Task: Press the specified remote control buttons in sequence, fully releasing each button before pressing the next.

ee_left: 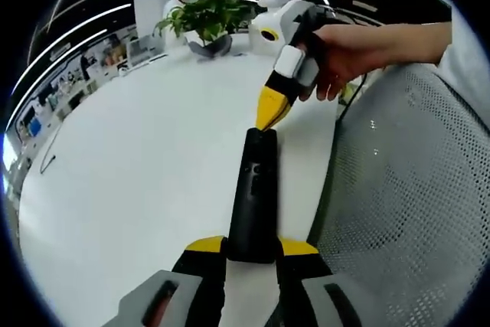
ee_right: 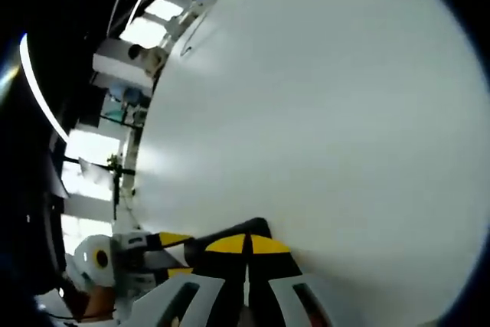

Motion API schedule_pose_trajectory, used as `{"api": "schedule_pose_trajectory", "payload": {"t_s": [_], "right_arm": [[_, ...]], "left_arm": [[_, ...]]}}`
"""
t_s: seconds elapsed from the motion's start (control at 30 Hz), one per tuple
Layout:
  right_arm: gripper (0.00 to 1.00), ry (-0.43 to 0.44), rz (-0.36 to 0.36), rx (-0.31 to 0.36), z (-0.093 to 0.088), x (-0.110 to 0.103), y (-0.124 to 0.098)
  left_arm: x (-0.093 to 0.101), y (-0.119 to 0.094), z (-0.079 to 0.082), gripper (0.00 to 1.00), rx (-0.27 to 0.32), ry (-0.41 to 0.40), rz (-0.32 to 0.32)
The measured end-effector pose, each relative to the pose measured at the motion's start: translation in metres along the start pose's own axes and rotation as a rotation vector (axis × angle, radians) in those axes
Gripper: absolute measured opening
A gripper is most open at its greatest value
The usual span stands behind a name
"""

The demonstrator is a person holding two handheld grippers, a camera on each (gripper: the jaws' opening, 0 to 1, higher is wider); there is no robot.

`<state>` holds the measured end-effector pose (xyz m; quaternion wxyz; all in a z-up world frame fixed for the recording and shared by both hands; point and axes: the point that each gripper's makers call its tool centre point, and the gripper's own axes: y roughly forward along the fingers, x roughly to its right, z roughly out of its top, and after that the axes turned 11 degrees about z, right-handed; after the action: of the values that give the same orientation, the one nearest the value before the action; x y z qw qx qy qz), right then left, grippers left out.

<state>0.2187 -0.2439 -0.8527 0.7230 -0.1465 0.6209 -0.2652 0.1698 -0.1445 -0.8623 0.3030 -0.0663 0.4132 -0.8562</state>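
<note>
Left claw [ee_left: 253, 249] of mine clamps the near end of the black remote [ee_left: 255, 189], which lies lengthwise on the white desk [ee_left: 138, 174]; right claw [ee_left: 269, 112], jaws pinched together, rests its yellow tip at the remote's far end; I judge a press underway; next I must lift fully clear before another button.

At the bottom centre, the right gripper's yellow-tipped black jaws [ee_right: 247, 246] stand closed together against the end of a black slab, probably the remote control [ee_right: 230, 233]. The left gripper [ee_right: 164, 254], yellow-tipped too, sits lower left. A smooth white tabletop [ee_right: 329, 112] spreads above, with bright windows [ee_right: 92, 147] at the left.
</note>
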Motion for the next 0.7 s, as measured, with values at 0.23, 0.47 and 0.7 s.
{"api": "schedule_pose_trajectory", "payload": {"t_s": [0.23, 0.47, 0.7], "right_arm": [[0.00, 0.001, -0.003, 0.003, 0.001, -0.001, -0.001], [0.00, 0.008, 0.030, 0.030, 0.004, -0.007, -0.006], [0.00, 0.032, 0.046, -0.023, -0.006, -0.009, -0.001]], "left_arm": [[0.001, 0.000, 0.001, 0.24, 0.021, 0.002, -0.003], [0.002, -0.001, 0.001, 0.23, 0.024, 0.011, -0.014], [0.007, 0.000, 0.001, 0.23, 0.026, 0.026, -0.033]]}}
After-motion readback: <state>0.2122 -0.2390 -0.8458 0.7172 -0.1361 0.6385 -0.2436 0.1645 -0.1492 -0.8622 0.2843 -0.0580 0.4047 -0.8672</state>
